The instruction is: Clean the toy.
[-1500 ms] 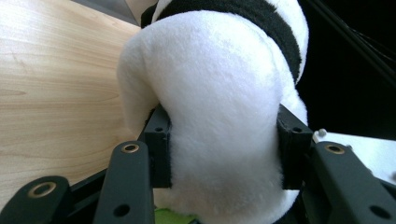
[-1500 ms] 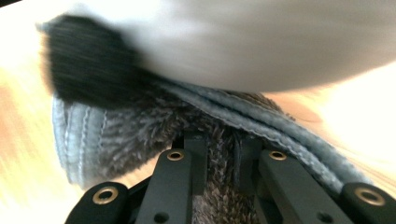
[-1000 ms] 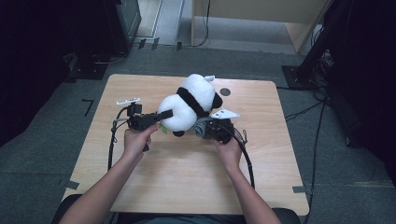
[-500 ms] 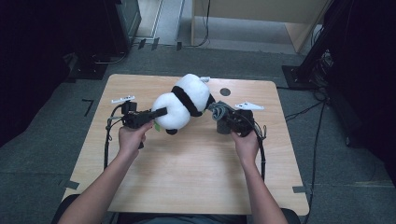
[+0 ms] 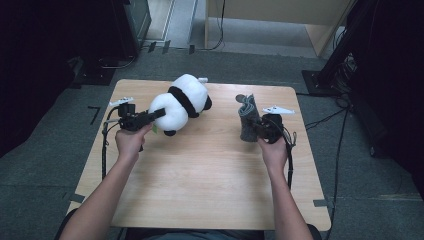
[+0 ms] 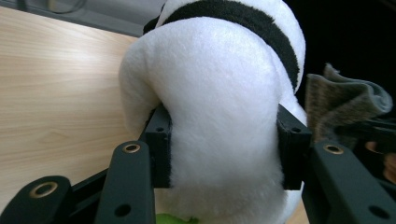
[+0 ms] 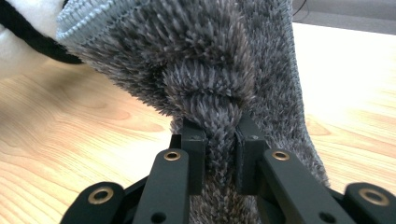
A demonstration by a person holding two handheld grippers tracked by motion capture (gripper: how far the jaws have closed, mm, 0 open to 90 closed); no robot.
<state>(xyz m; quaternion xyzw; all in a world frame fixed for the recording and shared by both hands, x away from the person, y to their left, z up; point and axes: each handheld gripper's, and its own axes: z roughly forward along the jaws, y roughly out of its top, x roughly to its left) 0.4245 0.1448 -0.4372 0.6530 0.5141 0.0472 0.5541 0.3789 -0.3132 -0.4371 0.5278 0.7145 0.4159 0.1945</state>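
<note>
Black-and-white plush panda toy [image 5: 181, 102] lies on the light wooden surface [image 5: 210, 185] near its far edge, left of centre. The left gripper [image 5: 159, 113] has its jaws clamped on the white rear end of the toy, pads pressed into the plush from both sides. The grey fuzzy knitted cloth [image 5: 247, 118] stands bunched near the far right corner, well apart from the toy. The right gripper [image 5: 256, 128] has its jaws pinched narrowly on a fold of the cloth.
</note>
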